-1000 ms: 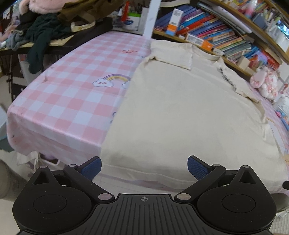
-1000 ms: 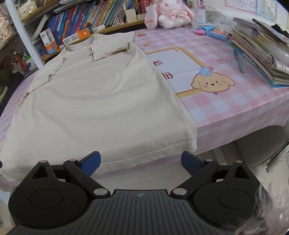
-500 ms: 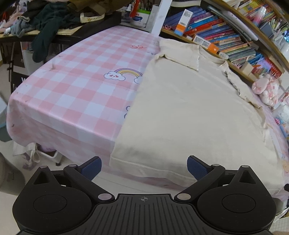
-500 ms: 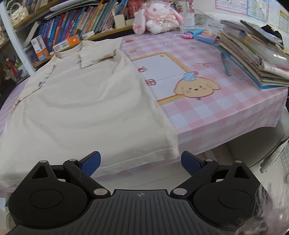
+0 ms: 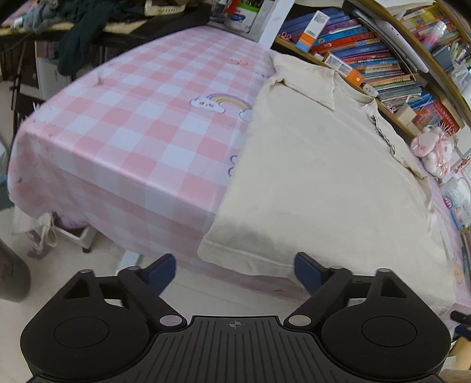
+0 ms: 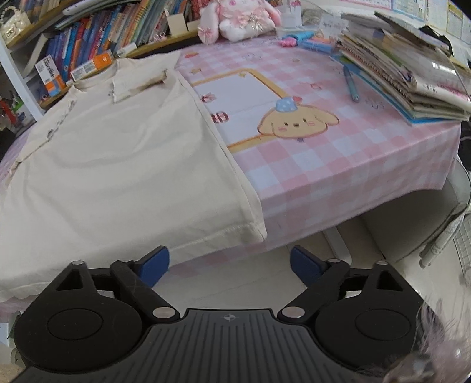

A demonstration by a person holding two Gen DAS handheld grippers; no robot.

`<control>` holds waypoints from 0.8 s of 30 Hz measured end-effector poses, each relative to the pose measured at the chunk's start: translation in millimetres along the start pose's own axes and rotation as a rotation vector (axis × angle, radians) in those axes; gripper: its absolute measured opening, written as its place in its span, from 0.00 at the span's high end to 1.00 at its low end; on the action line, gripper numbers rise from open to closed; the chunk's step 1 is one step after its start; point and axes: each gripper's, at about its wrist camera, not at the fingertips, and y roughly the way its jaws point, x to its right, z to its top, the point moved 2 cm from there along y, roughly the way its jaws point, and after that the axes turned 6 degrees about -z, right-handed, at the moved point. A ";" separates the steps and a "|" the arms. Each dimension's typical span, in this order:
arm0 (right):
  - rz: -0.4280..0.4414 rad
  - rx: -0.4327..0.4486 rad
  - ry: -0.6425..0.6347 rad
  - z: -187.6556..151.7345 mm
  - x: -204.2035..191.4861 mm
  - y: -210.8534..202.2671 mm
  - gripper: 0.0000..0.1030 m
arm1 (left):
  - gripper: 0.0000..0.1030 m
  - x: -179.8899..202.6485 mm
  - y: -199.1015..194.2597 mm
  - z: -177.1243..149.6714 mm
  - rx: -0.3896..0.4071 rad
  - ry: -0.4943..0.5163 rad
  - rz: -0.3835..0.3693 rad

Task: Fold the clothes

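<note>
A cream short-sleeved shirt (image 5: 318, 176) lies flat on the pink checked tablecloth (image 5: 132, 141), both sleeves folded inward, its hem hanging over the near table edge. My left gripper (image 5: 235, 269) stands open just short of the hem's left corner (image 5: 212, 250), holding nothing. In the right wrist view the same shirt (image 6: 117, 165) fills the left half, and my right gripper (image 6: 229, 265) is open below and in front of the hem's right corner (image 6: 256, 232), apart from the cloth.
A bookshelf (image 5: 382, 64) runs along the far side. A pile of books and magazines (image 6: 406, 76) and a pen (image 6: 351, 85) lie on the right of the table, a pink plush toy (image 6: 238, 17) at the back. Dark clothes (image 5: 88, 23) heap on a desk to the left.
Both grippers have drawn outward and a little back: the left one now faces the hem's left corner, the right one the right corner. Both stay open.
</note>
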 end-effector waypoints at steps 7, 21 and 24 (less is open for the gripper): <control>0.018 -0.027 0.002 2.5 14.0 14.0 0.32 | 0.27 -9.4 10.3 4.8 -0.011 -0.013 -0.031; 0.142 -0.116 -0.241 40.5 15.7 50.3 0.34 | 0.28 -13.2 27.7 25.2 -0.104 0.221 -0.202; 0.190 -0.169 -0.269 46.5 14.2 59.6 0.35 | 0.28 -15.4 31.6 27.3 -0.122 0.231 -0.234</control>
